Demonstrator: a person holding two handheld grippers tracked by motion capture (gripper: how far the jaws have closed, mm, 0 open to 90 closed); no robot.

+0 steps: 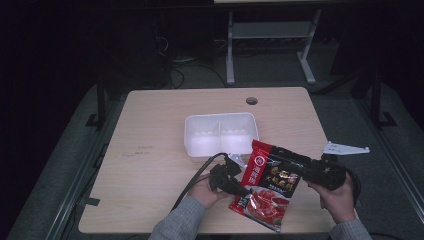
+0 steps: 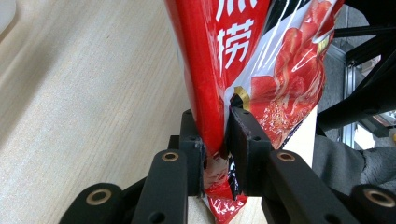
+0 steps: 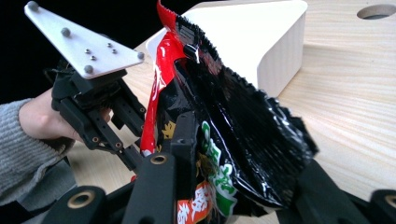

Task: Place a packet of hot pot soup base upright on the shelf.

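Note:
A red and black foil sauce packet (image 1: 267,182) hangs tilted above the table's near right part. My left gripper (image 1: 243,190) holds its lower left edge. In the left gripper view the two black jaws of the left gripper (image 2: 217,140) pinch the packet's red seam (image 2: 219,56) between their pads. My right gripper (image 1: 280,152) reaches in from the right at the packet's upper edge. In the right gripper view its jaws (image 3: 247,158) stand apart with the crumpled black side of the packet (image 3: 233,107) lying loosely between them. The left gripper (image 3: 137,151) grips the red edge farther off.
A white two-compartment container (image 1: 221,134) sits mid-table just beyond the packet, seen close behind it as the container (image 3: 275,42). A cable hole (image 1: 251,100) lies near the far edge. The grey plate (image 1: 345,148) of the right gripper juts past the table's right side.

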